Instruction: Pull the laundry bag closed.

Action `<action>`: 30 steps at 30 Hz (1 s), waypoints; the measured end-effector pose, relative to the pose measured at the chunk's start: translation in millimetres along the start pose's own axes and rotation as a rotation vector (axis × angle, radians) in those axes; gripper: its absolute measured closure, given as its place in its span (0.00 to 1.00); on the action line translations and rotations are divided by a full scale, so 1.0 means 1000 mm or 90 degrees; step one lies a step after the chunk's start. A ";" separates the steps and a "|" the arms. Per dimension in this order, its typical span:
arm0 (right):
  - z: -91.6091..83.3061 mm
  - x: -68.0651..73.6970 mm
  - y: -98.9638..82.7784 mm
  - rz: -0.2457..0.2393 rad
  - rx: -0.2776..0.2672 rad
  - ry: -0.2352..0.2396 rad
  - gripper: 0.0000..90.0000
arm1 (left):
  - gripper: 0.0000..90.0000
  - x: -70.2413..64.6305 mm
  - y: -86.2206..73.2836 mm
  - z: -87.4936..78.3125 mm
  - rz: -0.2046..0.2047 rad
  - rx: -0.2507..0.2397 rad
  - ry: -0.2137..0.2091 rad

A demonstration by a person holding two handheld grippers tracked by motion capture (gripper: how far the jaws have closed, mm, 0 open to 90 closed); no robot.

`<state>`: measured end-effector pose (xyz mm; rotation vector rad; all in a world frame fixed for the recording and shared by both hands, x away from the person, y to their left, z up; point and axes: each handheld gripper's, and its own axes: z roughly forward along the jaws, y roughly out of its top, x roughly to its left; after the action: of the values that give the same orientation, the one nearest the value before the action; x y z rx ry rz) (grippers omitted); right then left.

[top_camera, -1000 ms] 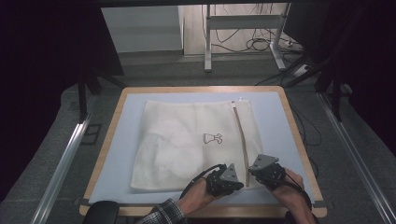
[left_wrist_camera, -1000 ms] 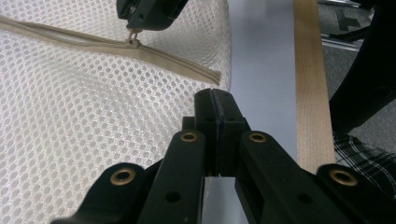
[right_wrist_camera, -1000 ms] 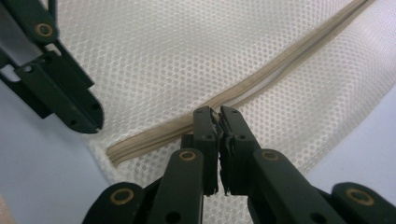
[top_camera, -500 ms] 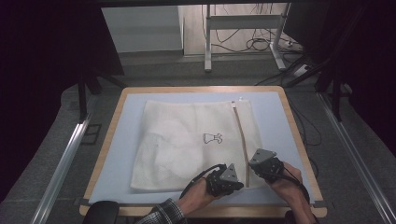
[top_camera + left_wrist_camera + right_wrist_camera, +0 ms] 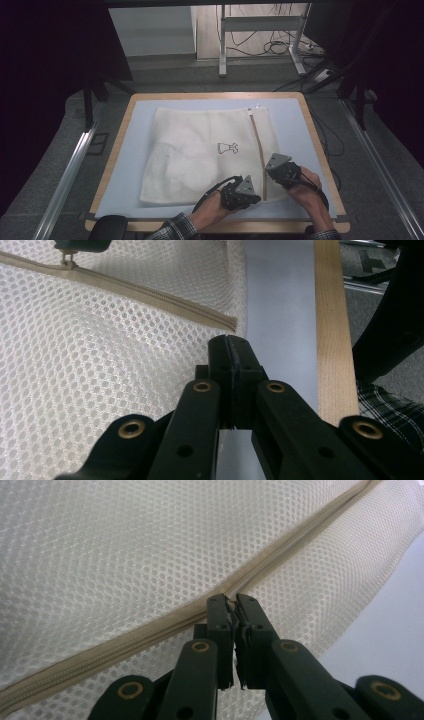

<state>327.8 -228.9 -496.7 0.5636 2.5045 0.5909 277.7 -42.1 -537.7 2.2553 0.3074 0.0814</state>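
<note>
A white mesh bag with a small dress logo lies flat on the blue mat. Its beige zipper runs down the bag's right side. My left gripper is at the zipper's near end, its jaws shut on the bag's edge, seen up close as the left gripper. Just beyond it, my right gripper sits on the zipper line. In the right gripper view, the right gripper pinches the zipper pull on the zipper. The pull also hangs under the far jaws.
The mat covers a wooden table whose rim lies close to my right hand. Metal rails flank the table. Desk legs and cables stand on the floor beyond the far edge.
My right gripper has shifted a little away from me along the zipper. The left gripper and the bag stay where they were.
</note>
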 end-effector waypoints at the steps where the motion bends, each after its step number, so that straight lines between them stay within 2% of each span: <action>1: 0.001 -0.001 0.001 0.000 0.000 -0.001 0.95 | 1.00 0.000 0.000 0.000 0.001 0.000 0.000; 14: 0.010 -0.010 0.006 -0.009 0.007 -0.024 0.95 | 1.00 -0.001 0.000 0.000 0.003 0.000 0.004; 30: 0.019 -0.022 0.012 -0.008 0.001 -0.033 0.94 | 1.00 -0.002 0.000 0.000 0.004 -0.003 0.008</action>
<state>358.9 -224.3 -497.1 0.5560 2.4588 0.5627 275.6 -42.9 -538.0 2.2513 0.3059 0.0994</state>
